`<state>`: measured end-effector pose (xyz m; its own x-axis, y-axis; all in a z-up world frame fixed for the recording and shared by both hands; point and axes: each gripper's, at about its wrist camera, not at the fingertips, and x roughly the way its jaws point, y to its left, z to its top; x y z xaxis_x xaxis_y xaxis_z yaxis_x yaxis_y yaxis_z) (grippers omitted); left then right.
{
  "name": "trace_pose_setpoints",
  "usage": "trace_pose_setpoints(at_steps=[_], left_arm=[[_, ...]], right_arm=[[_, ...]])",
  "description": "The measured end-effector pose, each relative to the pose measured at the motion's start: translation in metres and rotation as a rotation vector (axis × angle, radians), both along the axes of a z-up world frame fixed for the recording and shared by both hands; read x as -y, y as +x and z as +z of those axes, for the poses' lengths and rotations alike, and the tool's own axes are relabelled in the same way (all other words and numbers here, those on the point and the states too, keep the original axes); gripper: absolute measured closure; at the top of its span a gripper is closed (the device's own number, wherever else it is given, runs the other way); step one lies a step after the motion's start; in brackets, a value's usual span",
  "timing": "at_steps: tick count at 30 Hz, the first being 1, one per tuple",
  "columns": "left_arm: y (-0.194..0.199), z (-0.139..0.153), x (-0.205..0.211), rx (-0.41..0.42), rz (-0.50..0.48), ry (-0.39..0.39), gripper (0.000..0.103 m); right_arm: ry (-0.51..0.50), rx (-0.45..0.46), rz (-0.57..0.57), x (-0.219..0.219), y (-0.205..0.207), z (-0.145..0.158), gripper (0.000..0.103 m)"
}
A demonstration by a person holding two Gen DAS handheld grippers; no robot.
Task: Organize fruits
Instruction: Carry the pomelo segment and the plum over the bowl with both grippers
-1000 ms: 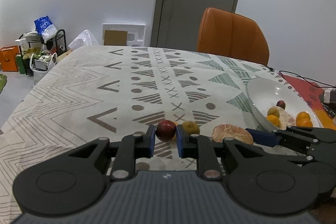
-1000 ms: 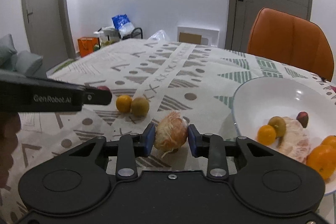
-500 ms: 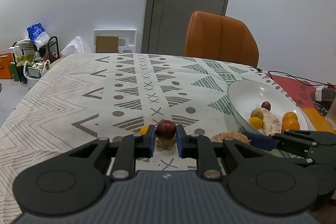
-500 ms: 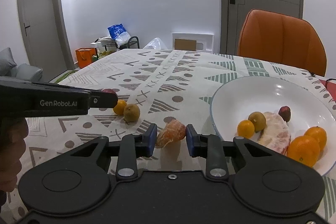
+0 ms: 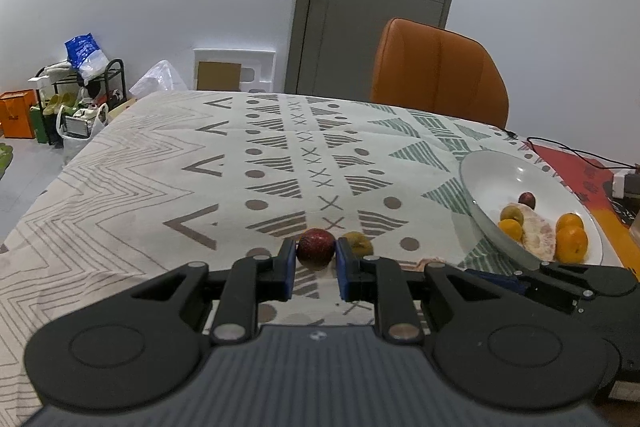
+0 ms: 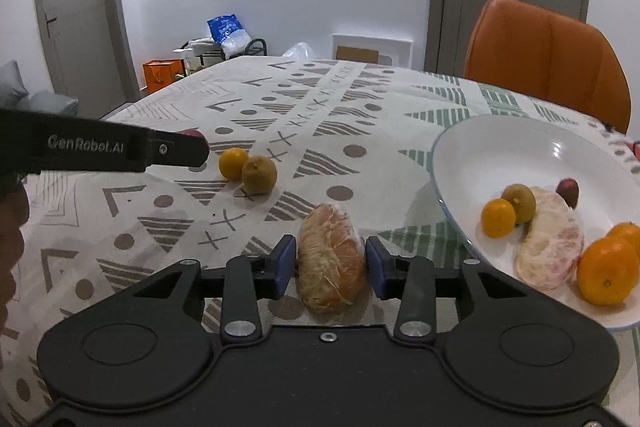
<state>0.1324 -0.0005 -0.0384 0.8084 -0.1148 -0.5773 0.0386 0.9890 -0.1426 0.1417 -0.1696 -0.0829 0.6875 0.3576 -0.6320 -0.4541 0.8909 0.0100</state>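
My left gripper (image 5: 316,253) is shut on a small dark red fruit (image 5: 316,247), held just above the patterned tablecloth (image 5: 240,187). A brown-green fruit (image 5: 360,245) lies right behind its right finger. A peeled citrus piece (image 6: 330,263) rests on the cloth between the fingers of my right gripper (image 6: 331,263). Those jaws are opening and the blue pads stand close beside its sides. The white bowl (image 6: 480,147) to the right holds oranges, a peeled piece, a green fruit and a dark red one. A small orange (image 6: 233,163) and a brown-green fruit (image 6: 260,175) lie together further left.
The left gripper's black arm (image 6: 120,151) reaches in from the left, with a person's hand (image 6: 10,227) at the edge. An orange chair (image 5: 436,75) stands behind the table. A black cable (image 5: 580,155) and a red mat (image 5: 568,167) lie beyond the bowl.
The right jaws have widened, and the peeled piece now sits deeper between the fingers, down on the cloth. The left gripper still holds the red fruit in about the same place.
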Motion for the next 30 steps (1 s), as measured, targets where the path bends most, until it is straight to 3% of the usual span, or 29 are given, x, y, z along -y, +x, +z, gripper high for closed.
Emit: trace_pose_setpoints(at_steps=[11,30], left_arm=[[-0.001,0.003,0.01,0.003,-0.019,-0.002,0.083],[0.013,0.025,0.059,0.06,-0.121,0.025,0.083]], right_arm=[[0.053,0.042,-0.004,0.011,-0.005,0.018,0.071],[0.099,0.123,-0.178,0.072,-0.001,0.041,0.071]])
